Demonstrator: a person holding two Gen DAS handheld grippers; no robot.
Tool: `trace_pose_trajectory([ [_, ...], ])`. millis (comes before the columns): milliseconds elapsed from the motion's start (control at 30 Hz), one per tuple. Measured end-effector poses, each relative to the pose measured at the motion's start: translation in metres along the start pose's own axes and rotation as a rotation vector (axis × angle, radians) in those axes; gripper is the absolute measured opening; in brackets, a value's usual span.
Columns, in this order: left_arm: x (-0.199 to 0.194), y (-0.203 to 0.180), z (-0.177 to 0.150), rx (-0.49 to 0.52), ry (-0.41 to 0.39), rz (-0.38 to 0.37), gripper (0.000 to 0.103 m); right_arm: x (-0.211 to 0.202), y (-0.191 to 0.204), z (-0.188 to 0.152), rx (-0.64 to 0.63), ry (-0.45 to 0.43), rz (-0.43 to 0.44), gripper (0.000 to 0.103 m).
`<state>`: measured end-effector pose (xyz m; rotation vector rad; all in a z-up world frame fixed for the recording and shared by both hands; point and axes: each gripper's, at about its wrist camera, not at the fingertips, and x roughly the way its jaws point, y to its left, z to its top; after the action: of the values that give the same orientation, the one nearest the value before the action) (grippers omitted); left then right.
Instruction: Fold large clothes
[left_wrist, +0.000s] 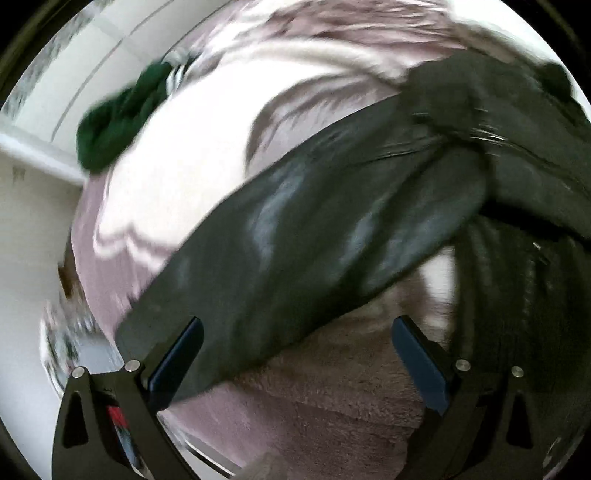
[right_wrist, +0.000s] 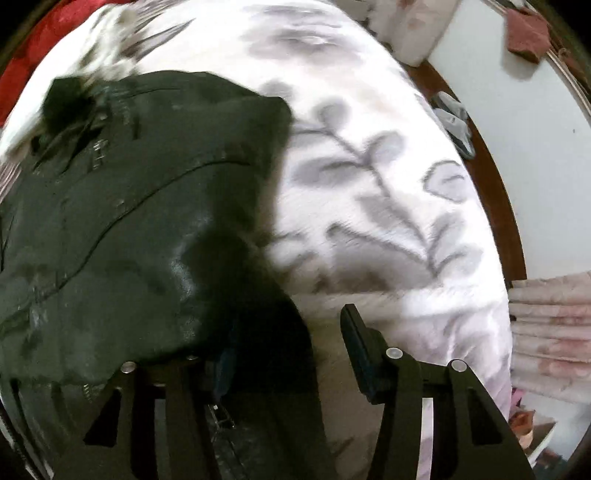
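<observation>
Black jacket (left_wrist: 332, 221) spread on the bed (left_wrist: 177, 177). Sleeve (left_wrist: 280, 236) running diagonally up-right from left tool (left_wrist: 297, 354), jaws apart, empty. Right tool (right_wrist: 288, 354) also parted, over jacket's edge.

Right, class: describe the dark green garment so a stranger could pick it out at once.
Start at the bed with the white, grey-leaf patterned blanket. Follow it to its far edge in the left wrist view: the dark green garment lies bunched there. Unlike the big, shiny black jacket, it is small and crumpled.
</observation>
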<state>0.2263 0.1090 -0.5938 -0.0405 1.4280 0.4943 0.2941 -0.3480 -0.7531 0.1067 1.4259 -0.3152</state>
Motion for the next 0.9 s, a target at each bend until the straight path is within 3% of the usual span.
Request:
trace_pose_trajectory([
  [100,0.007,0.027,-0.008,-0.132,0.045,-0.031,0.103,0.000,0.011,0.001,-0.005,0.070,-0.013,0.060],
  [233,0.013,0.079,-0.038,-0.368,0.103,-0.172,0.103,-0.026,0.034,-0.013,-0.023,0.134,0.052,0.062],
  [333,0.034,0.121,-0.074,-0.606,0.147,-0.362,0.103,-0.053,0.050,-0.032,-0.051,0.125,0.177,0.063],
  [367,0.041,0.127,-0.079,-0.652,0.158,-0.403,0.103,-0.056,0.058,-0.046,-0.060,0.133,0.256,0.069],
  [400,0.056,0.138,-0.088,-0.752,0.171,-0.501,0.103,-0.055,0.066,-0.056,-0.068,0.157,0.315,0.071],
  [467,0.073,0.154,-0.095,-0.898,0.149,-0.601,0.103,-0.048,0.088,-0.080,-0.109,0.232,0.380,0.071],
  [533,0.086,0.175,-0.097,-1.062,0.088,-0.666,0.102,-0.042,0.113,-0.100,-0.171,0.273,0.391,0.071],
  [700,0.103,0.203,-0.101,-1.271,0.058,-0.707,0.090,-0.049,0.165,-0.121,-0.212,0.262,0.420,0.072],
  [867,0.086,0.199,-0.105,-1.275,0.060,-0.650,0.069,-0.056,0.194,-0.130,-0.232,0.229,0.398,0.074],
  [900,0.083,0.201,-0.107,-1.277,0.049,-0.644,0.063,-0.055,0.187,-0.114,-0.227,0.231,0.391,0.076],
])
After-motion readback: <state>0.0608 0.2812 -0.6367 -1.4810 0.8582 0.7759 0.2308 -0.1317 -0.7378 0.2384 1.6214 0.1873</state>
